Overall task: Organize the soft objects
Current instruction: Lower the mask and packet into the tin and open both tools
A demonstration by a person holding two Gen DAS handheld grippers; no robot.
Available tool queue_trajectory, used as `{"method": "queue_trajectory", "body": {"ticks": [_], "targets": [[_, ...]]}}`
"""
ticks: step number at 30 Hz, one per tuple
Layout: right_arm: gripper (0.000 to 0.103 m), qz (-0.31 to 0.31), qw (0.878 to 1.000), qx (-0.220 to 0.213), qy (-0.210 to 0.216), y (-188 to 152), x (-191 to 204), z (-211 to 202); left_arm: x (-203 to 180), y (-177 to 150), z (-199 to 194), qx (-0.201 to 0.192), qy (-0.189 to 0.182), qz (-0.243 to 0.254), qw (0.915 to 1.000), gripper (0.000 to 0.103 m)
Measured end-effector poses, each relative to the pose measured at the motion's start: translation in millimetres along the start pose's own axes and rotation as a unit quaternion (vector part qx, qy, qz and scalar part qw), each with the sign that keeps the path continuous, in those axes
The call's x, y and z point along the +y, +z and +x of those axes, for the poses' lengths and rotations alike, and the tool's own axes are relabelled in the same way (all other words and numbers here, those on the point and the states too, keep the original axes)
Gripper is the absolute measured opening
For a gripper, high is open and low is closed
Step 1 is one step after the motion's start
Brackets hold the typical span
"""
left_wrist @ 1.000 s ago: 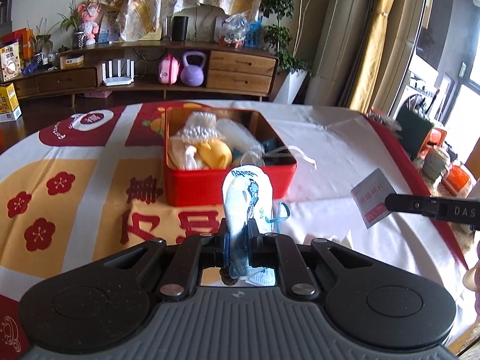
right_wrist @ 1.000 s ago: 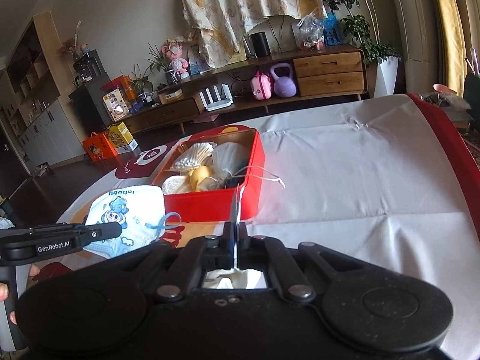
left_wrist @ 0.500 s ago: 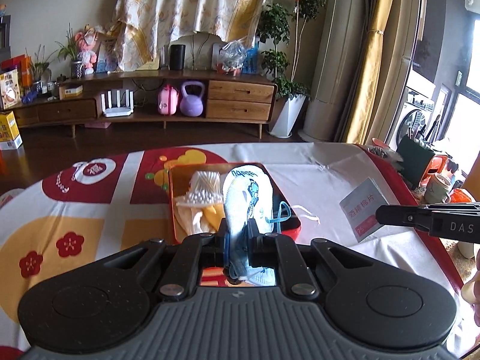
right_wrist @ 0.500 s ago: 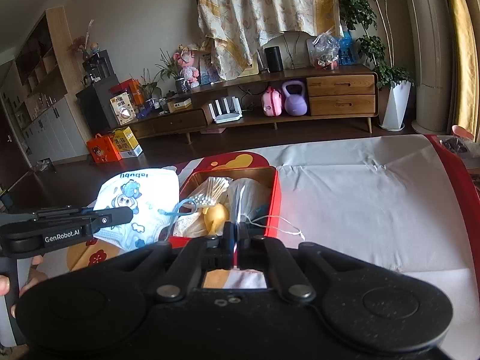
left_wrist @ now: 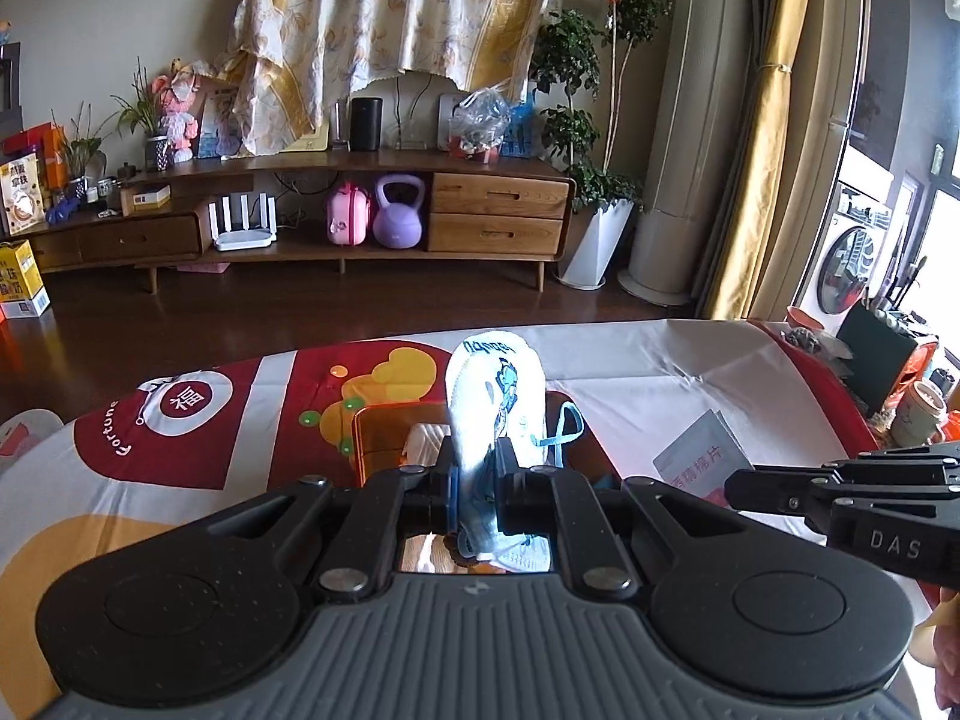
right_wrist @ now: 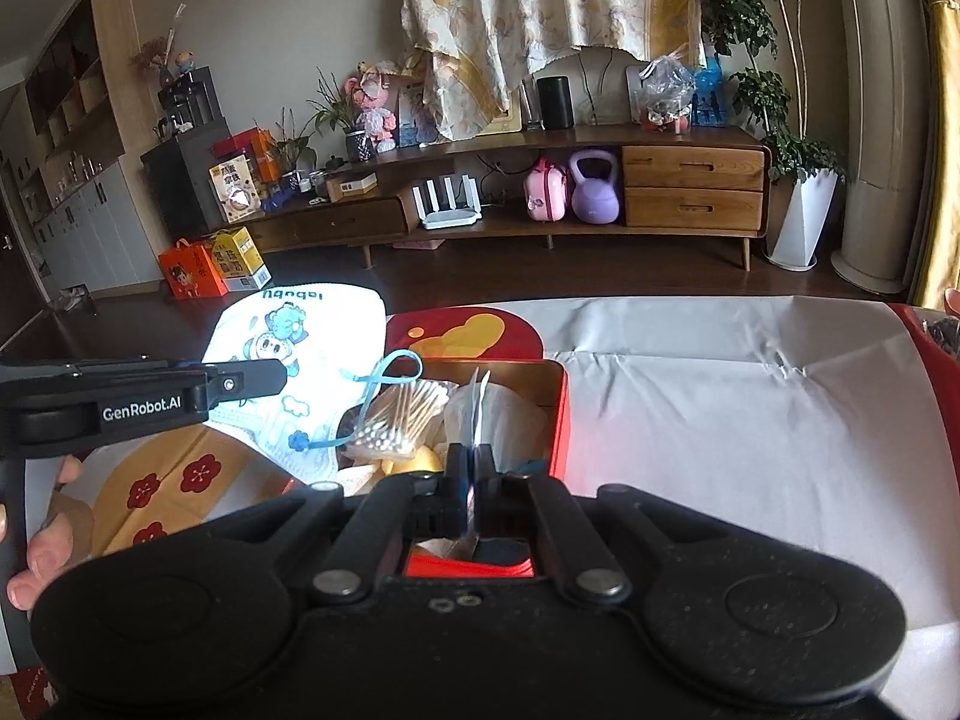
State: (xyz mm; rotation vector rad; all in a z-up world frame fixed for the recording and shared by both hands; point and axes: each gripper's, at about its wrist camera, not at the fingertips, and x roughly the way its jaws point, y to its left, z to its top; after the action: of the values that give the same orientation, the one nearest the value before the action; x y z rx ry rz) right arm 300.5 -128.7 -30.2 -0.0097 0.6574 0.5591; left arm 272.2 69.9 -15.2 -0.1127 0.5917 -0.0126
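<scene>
Left tongs (left_wrist: pixel 477 483) pinched soft, floppy mask (left_wrist: pixel 497 387) low; right tongs (right_wrist: pixel 472 483) squeezed thin wipe packet (left_wrist: pixel 703 461) above red box (right_wrist: pixel 555 420).

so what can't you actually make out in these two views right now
- Left wrist view: most of the red tin is hidden by the left gripper and the mask it holds.
- Left wrist view: print on the white packet is too small to read.
- Right wrist view: the packet in the right gripper shows only as a thin edge.
- Right wrist view: items under the cotton swabs are covered.
</scene>
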Motion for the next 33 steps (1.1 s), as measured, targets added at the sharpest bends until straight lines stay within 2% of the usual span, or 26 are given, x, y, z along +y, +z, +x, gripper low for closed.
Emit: {"method": "queue_trajectory", "body": {"ticks": [9, 16, 27, 33], "targets": [[0.001, -0.005, 1.000, 0.020, -0.012, 7, -5, 44, 9, 6, 43, 0.010, 0.000, -0.020, 0.9998, 0.011], [0.001, -0.025, 0.999, 0.038, -0.030, 7, -3, 75, 18, 9, 76, 0.023, -0.015, -0.051, 0.9983, 0.011], [0.002, -0.047, 0.996, 0.055, -0.043, -4, -2, 97, 28, -3, 105, 0.053, -0.013, -0.062, 0.9966, 0.011], [0.008, -0.067, 0.996, 0.053, -0.039, -7, 7, 100, 35, -11, 118, 0.074, -0.014, -0.073, 0.9945, 0.011]]}}
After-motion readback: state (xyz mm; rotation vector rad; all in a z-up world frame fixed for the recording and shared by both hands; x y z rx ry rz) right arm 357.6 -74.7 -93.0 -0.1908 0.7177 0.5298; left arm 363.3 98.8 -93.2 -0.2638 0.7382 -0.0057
